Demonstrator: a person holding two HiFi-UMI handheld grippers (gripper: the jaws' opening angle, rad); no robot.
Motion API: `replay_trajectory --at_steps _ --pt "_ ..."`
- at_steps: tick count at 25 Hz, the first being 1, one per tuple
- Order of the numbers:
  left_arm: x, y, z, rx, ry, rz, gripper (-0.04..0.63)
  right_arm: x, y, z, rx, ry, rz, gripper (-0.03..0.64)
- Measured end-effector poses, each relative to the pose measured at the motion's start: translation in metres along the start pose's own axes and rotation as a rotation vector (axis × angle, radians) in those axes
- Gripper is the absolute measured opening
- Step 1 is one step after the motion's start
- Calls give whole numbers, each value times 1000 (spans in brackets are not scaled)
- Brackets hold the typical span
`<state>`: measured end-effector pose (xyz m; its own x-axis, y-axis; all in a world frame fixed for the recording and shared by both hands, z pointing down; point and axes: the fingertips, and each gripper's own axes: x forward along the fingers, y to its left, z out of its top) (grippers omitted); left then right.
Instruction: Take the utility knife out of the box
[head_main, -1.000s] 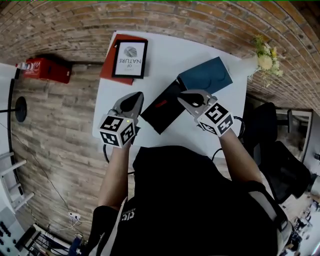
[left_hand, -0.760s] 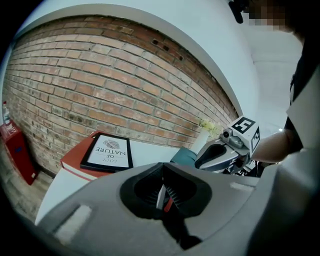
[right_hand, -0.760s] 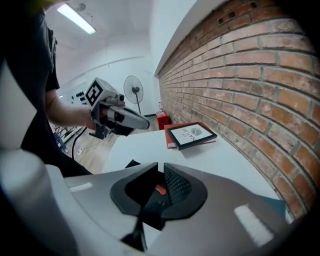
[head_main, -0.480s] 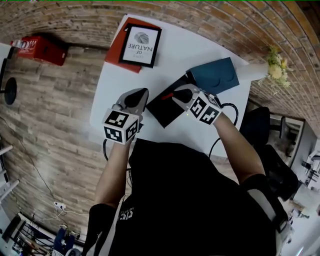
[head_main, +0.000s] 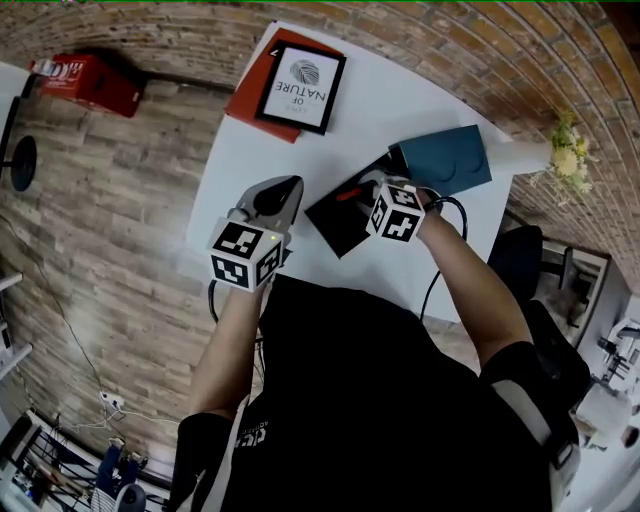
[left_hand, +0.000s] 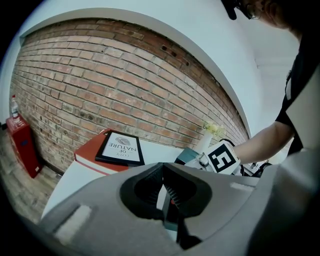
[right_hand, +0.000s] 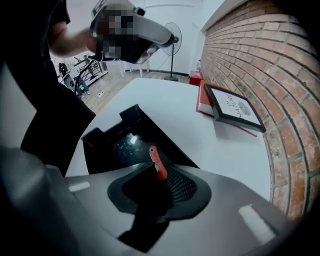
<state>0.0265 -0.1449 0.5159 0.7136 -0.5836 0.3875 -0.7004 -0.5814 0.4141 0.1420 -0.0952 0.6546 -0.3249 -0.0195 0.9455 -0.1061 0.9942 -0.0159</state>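
Utility knife (right_hand: 154, 152) lies inside the black box (head_main: 333, 225), which sits open near the middle of the white desk (head_main: 300, 165). What shows of the knife is a slim red strip, rounded at its far end, set against the box's glossy black inside. The rest of its body is as dark as the box and cannot be made out. In the head view the same red shows as a small mark just beside the marker cube of the right gripper (right_hand: 160, 172).

The box is a shallow black tray with low walls, notched at its far end, and it lies slantwise on the desk. It holds the knife. A teal lid (head_main: 445, 158) lies flat at the tray's far right end, just beside it; whether the two touch cannot be told.

The right gripper points steeply down into the box. Its fingers (right_hand: 181, 186) have just been opening and stand apart, with the red strip in the gap between them and no pad pressing on it. The left gripper (left_hand: 163, 169) hangs over the desk's near left part, close to the box's near corner, its fingers drawn together at the tips with nothing between them.

At the desk's far corner a red book (head_main: 247, 98) carries a black-framed print (head_main: 302, 88). A vase of yellow flowers (head_main: 565, 150) stands at the right edge.
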Motion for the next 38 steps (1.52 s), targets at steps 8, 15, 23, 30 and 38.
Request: replay_trajectory --at_steps 8,15,23,30,38 --pt "-3 2 3 -20 -23 -10 6 17 -3 -10 -29 79 7 83" --pt "-5 7 0 -39 -24 -7 6 19 -2 -9 -16 84 36 66" --pt "-6 -1 3 -44 -36 -22 6 21 0 -9 -119 128 6 69" --pt "-12 -1 5 -35 -27 -20 6 17 2 -11 -106 87 -86 69" --pt "-8 -9 2 -14 2 -42 6 8 7 -11 -58 54 -110 69"
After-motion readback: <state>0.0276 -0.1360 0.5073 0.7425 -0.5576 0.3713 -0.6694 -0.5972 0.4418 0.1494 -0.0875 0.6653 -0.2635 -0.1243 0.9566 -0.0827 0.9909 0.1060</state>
